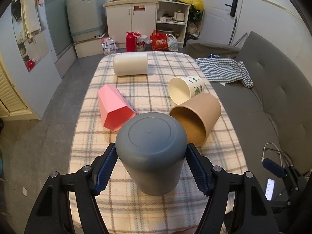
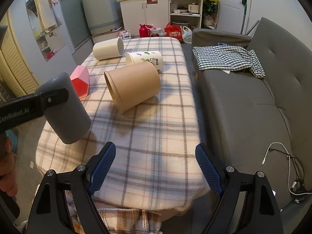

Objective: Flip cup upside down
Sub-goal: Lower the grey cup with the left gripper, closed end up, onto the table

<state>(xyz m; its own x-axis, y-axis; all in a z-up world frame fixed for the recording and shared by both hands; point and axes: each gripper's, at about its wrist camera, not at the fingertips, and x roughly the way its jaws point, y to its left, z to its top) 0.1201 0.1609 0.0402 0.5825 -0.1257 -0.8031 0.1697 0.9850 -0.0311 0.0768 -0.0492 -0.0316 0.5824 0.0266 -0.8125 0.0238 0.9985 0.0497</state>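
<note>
My left gripper (image 1: 150,152) is shut on a grey cup (image 1: 151,152), one blue pad on each side of it. The cup is tilted, its closed base up and towards the camera, its rim down near the plaid cloth. In the right wrist view the grey cup (image 2: 66,109) hangs at the left, held by a black finger (image 2: 52,97), tilted over the table's left edge. My right gripper (image 2: 156,156) is open and empty above the near end of the table.
On the plaid-covered table (image 2: 156,120) lie a brown cup (image 2: 132,85), a white leaf-print cup (image 2: 146,58), a cream cup (image 2: 108,48) and a pink faceted cup (image 2: 81,81), all on their sides. A grey sofa (image 2: 253,97) with a checked cloth runs along the right.
</note>
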